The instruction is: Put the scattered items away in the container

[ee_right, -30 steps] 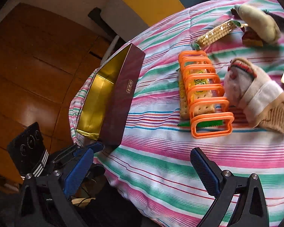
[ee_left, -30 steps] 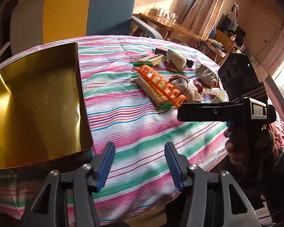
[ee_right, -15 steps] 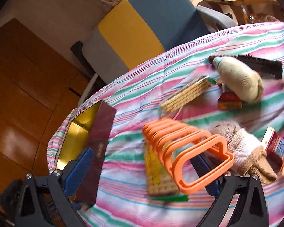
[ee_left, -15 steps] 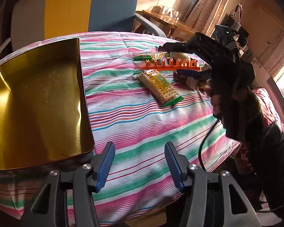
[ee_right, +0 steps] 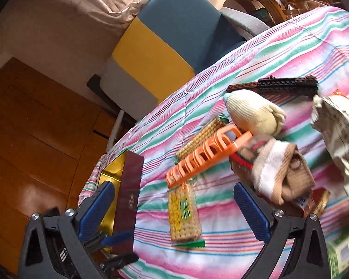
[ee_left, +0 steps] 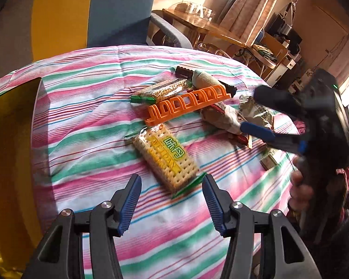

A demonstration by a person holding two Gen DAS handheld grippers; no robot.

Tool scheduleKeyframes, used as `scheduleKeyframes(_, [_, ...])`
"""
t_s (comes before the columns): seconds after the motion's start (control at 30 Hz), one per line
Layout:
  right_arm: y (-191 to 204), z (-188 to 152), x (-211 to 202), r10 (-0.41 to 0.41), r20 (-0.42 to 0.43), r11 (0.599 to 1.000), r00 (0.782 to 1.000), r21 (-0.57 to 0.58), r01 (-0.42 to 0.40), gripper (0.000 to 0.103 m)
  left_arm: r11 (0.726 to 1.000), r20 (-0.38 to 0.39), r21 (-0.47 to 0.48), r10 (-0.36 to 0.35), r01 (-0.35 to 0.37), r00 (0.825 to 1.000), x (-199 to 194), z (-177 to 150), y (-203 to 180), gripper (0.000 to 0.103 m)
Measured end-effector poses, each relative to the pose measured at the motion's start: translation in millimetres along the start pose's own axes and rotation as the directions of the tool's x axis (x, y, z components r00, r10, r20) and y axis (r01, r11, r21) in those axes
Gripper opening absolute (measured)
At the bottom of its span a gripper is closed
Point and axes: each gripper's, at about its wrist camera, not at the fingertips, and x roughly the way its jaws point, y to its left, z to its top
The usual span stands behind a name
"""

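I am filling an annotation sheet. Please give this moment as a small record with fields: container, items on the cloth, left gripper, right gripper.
container: gold-lined box, at the cloth's edge, no item seen inside
near item: cracker packet, flat on the striped cloth
propped item: orange rack, one end raised on the folded sock
left gripper: open, empty, close above the packet
right gripper: open, empty

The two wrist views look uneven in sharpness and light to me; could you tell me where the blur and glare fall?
Left wrist view: the cracker packet is fairly sharp, the right gripper and the hand smeared, window glare at the right edge. Right wrist view: the orange rack and socks are blurred, the wooden floor shines, edges bow.
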Motion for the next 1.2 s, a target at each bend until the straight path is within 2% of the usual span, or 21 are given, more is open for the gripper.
scheduleKeyframes(0.17, [-3, -31, -24, -0.008, 0.013, 1.000, 1.000, -0.003, 0.008, 0.103, 0.997, -0.049, -0.068, 0.036, -0.040, 0.998, 33, 19, -1, 0.055])
scheduleKeyframes(0.3, [0, -49, -28, -0.031, -0.001, 0.999, 1.000, -0.028, 0.031, 0.103, 0.993, -0.065, -0.074, 0.090, -0.095, 0.994, 47, 26, -4, 0.055])
scheduleKeyframes(0.43, [-5, -55, -31, -0.031, 0.004, 0.999, 1.000, -0.014, 0.031, 0.103, 0.984, -0.081, -0.044, 0.170, -0.174, 0.982, 60, 29, -10, 0.056])
scheduleKeyframes(0.53, [-8, -52, -35, -0.038, 0.013, 0.999, 0.999, -0.005, 0.038, 0.103, 0.984, -0.089, -0.057, 0.166, -0.171, 0.982, 62, 26, -4, 0.058])
scheduleKeyframes(0.67, [3, -26, -32, -0.061, 0.027, 0.997, 0.998, -0.051, 0.062, 0.103, 0.985, -0.098, -0.109, 0.125, -0.135, 0.987, 52, 11, 16, 0.058])
scheduleKeyframes(0.77, [14, -1, -28, -0.083, 0.041, 0.991, 0.996, -0.098, 0.086, 0.103, 0.984, -0.097, -0.123, 0.121, -0.133, 0.988, 43, 1, 25, 0.058])
scheduleKeyframes(0.93, [42, 54, 21, -0.140, -0.020, 0.971, 0.990, -0.197, 0.134, 0.103, 0.982, -0.086, -0.116, 0.141, -0.150, 0.986, 26, -11, 32, 0.058])
scheduleKeyframes(1.07, [46, 76, 75, -0.250, -0.141, 0.948, 0.958, -0.238, 0.213, 0.103, 0.982, -0.085, -0.123, 0.130, -0.140, 0.988, 16, -19, 40, 0.057])
scheduleKeyframes(1.1, [45, 77, 87, -0.285, -0.167, 0.940, 0.944, -0.244, 0.240, 0.103, 0.983, -0.086, -0.126, 0.121, -0.132, 0.989, 14, -22, 42, 0.056])
scheduleKeyframes(1.2, [44, 70, 101, -0.321, -0.228, 0.927, 0.919, -0.272, 0.256, 0.103, 0.986, -0.081, -0.118, 0.107, -0.116, 0.991, 10, -26, 41, 0.055])
